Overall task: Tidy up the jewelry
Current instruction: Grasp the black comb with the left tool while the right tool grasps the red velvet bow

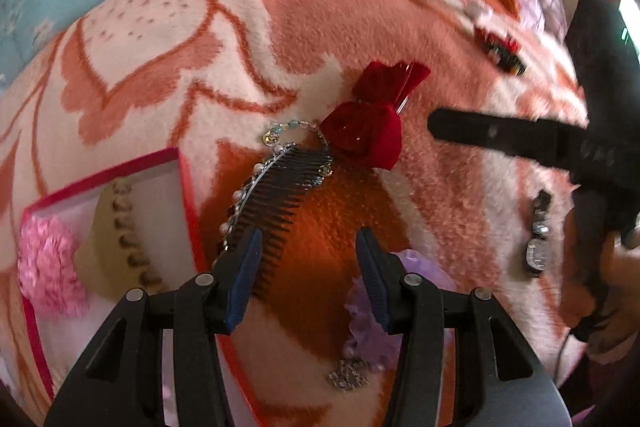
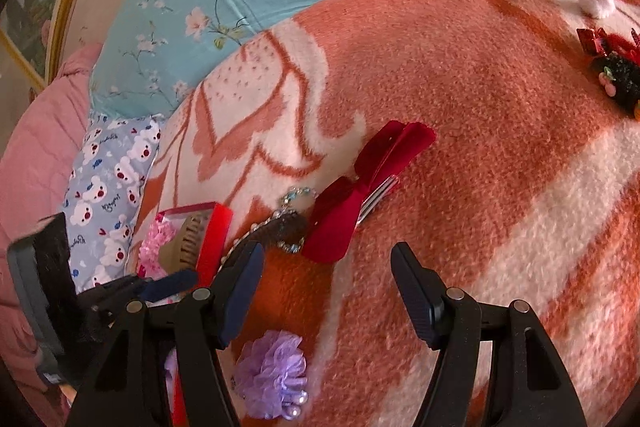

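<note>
- Your left gripper (image 1: 308, 247) has its fingers wide apart and holds nothing. Your right gripper (image 2: 328, 263) is the same.
- On the left sits the red box (image 1: 188, 195) with a pink flower (image 1: 48, 267) inside.
- Next, on the blanket (image 1: 360, 7), comes the black comb (image 1: 280, 187), right under your left gripper.
- Then the red bow (image 1: 372, 123).
- I think you are picking now. Go down, pinch the comb, carry it to the box.
</note>
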